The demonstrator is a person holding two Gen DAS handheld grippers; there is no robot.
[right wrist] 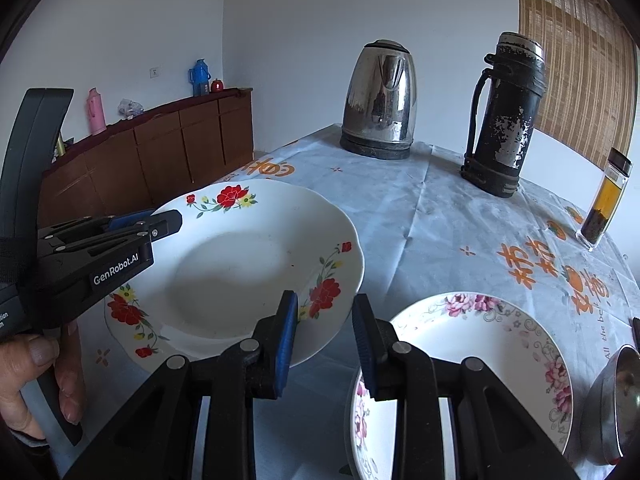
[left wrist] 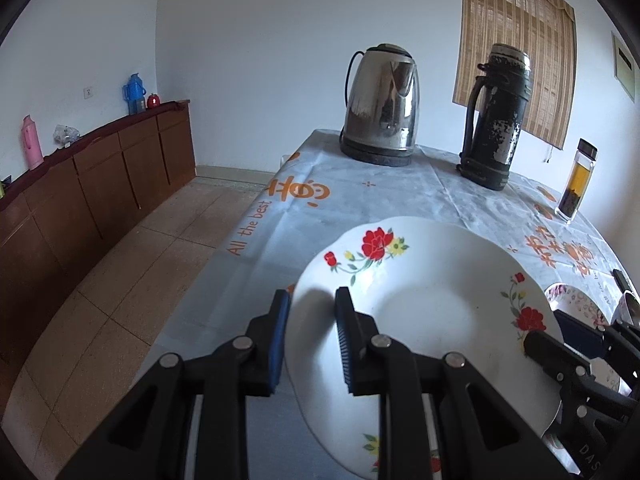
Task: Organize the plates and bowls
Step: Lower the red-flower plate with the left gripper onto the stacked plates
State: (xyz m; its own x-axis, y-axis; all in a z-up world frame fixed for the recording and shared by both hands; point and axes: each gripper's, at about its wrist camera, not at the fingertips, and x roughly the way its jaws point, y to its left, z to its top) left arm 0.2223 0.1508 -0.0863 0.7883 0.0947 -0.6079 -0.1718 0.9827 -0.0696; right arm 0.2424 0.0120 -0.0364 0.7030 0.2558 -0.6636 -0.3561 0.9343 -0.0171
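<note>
The table spreads under me in a pale cloth printed with orange characters and the words "All the best". Above it, held clear of the cloth and tilted, is the red-flowered plate, gripped from both sides. My left gripper angles down over the plate's near rim, its blue pads pinching that rim, one pad under and one on top. In the right wrist view the same tool comes in from the left with a bare hand wrapped around its handle, and "GenRobot.AI" reads white on its black body. My right gripper also slopes down, jaws narrowed onto the plate's opposite edge: the left pad lies against the rim, though I cannot tell whether the right one touches. Just right of it, flat on the cloth, sits the pink-flowered plate. Behind stand a steel kettle, a worn black flask and a small tea bottle.
</note>
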